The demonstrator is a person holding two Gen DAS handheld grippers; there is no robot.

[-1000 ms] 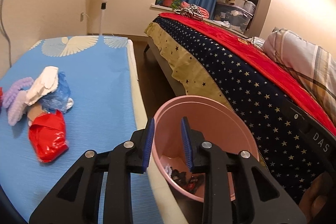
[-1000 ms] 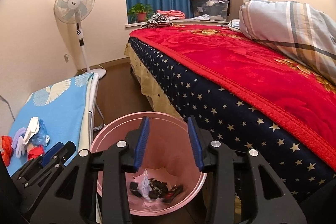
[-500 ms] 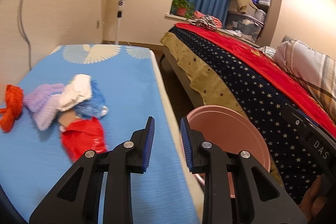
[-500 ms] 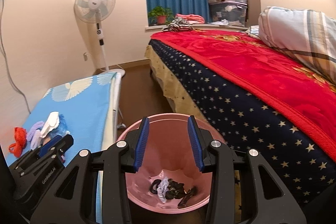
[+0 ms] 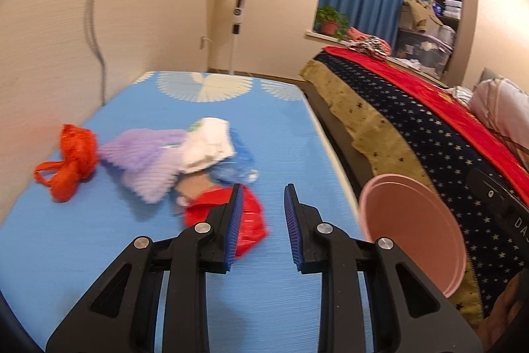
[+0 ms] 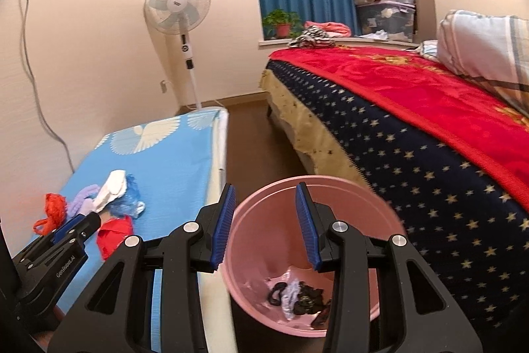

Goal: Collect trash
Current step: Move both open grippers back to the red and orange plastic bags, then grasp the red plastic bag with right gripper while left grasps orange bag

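L gripper (image 5: 261, 220) fingers spread, empty, aimed at red wrapper (image 5: 246, 220) on counter (image 5: 284, 128), my next grab. R gripper (image 6: 264, 220) fingers spread, empty, over pink bin (image 6: 380, 207).

In the left wrist view, motion blur smeared the trash pile (image 5: 198, 161) on the blue surface (image 5: 99, 253), and the left gripper's (image 5: 261, 227) finger covered part of the red bag (image 5: 251, 220). The pink bin's (image 5: 410, 230) inside stayed hidden there. In the right wrist view, the dark scraps (image 6: 297, 293) inside were too small to identify.
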